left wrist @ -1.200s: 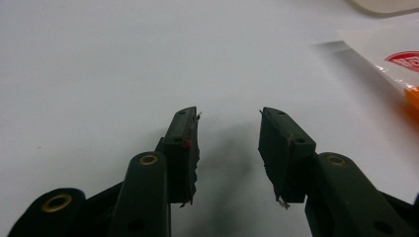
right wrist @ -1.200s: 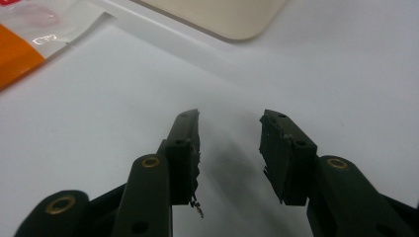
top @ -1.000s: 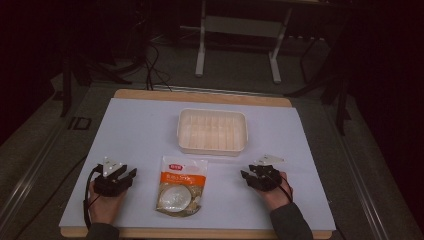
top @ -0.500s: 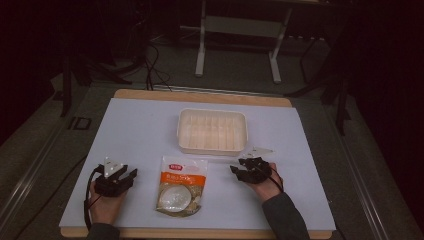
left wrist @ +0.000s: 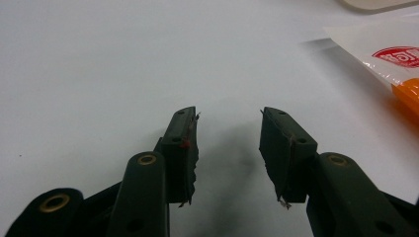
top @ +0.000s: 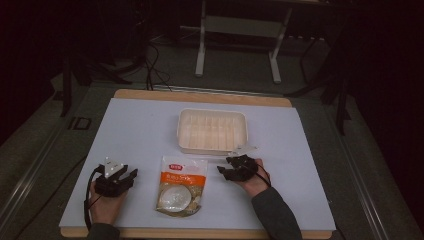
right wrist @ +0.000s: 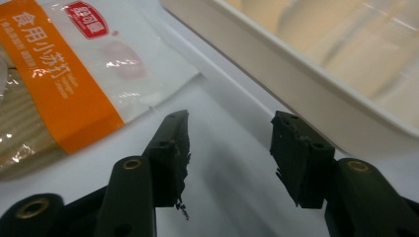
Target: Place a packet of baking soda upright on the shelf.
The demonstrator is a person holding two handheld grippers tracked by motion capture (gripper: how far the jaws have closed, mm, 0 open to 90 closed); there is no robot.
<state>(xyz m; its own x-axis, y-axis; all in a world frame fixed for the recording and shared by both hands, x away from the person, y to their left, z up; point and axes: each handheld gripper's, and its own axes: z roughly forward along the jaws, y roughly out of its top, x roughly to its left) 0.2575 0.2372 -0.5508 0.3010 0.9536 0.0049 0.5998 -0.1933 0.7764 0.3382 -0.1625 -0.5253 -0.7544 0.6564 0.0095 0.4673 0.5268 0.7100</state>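
A clear packet with an orange band and a red label [top: 180, 185] lies flat on the white table top, between my two hands. Behind it stands a shallow cream tray [top: 212, 131]. My right gripper [top: 223, 170] sits just right of the packet and in front of the tray, pointing left at the packet's upper edge. Its jaws have just been opening and nothing is between them [right wrist: 230, 133]; the packet [right wrist: 64, 84] lies a little ahead of them. My left gripper [top: 131, 175] rests left of the packet, open and holding nothing [left wrist: 228, 129].
The white sheet [top: 140, 130] covers a wooden board whose edge shows at the back. The tray's rim [right wrist: 296, 84] runs close along the right gripper's far side. A metal stand [top: 237, 35] and cables lie on the dark floor beyond the table.
My right hand has slid left across the table toward the packet, and its jaws have spread wider. The left hand, packet and tray have stayed put.
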